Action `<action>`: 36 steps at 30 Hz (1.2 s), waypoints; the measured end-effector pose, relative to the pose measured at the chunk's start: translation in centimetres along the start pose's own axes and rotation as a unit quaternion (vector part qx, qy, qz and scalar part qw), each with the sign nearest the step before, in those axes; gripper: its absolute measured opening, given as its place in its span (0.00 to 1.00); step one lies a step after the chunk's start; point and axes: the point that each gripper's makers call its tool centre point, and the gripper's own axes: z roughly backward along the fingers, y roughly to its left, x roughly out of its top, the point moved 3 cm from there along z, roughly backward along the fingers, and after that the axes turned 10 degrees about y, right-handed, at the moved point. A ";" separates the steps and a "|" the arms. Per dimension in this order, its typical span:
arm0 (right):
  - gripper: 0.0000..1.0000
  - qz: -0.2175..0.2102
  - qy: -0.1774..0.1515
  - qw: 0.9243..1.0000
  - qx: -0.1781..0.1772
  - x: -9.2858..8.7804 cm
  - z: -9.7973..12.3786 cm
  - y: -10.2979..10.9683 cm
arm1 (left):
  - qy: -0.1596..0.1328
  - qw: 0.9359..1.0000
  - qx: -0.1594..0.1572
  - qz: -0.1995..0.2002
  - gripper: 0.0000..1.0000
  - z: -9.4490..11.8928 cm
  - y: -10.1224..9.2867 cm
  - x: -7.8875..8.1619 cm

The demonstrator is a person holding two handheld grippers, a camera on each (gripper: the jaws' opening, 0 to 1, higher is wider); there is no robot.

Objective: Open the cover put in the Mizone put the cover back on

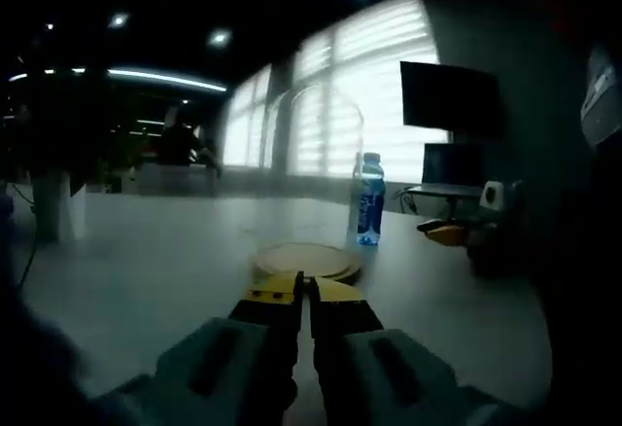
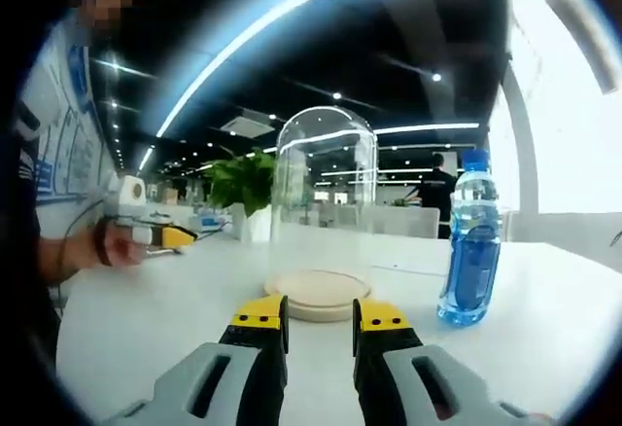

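Observation:
A clear glass dome cover (image 2: 324,193) stands on a round wooden base (image 2: 319,293) on the white table, straight ahead of my right gripper (image 2: 321,311), whose jaws are open and empty, just short of the base. The blue Mizone bottle (image 2: 471,246) stands upright to the right of the dome, apart from it. In the left gripper view the base (image 1: 306,261) lies just beyond my left gripper (image 1: 305,285), jaws closed together on nothing. The faint dome (image 1: 326,144) rises above it, with the bottle (image 1: 369,197) behind to the right. A hand holds the left gripper (image 2: 165,236) at far left.
The white table (image 2: 155,319) stretches wide around the dome. A potted plant (image 2: 243,183) stands behind it on the left. A monitor (image 1: 452,100) and laptop (image 1: 449,168) sit at the table's far side. A person (image 2: 437,191) stands far back.

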 end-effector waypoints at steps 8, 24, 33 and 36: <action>0.20 -0.005 -0.006 1.000 -0.001 0.0 0.1 -0.4 | 0.007 1.000 -0.006 0.000 0.02 -0.3 -0.2 -0.3; 0.20 -0.004 0.000 1.000 0.001 -0.3 -0.1 -0.5 | 0.023 1.000 -0.007 -0.004 0.10 -0.7 -0.6 -0.6; 0.21 -0.004 0.001 1.000 0.000 -0.4 -0.1 -0.5 | 0.012 1.000 -0.003 0.004 0.07 -0.4 -0.3 -0.3; 0.21 -0.004 0.002 1.000 0.000 -0.4 -0.1 -0.5 | 0.006 1.000 -0.001 -0.001 0.07 -0.3 -0.3 -0.1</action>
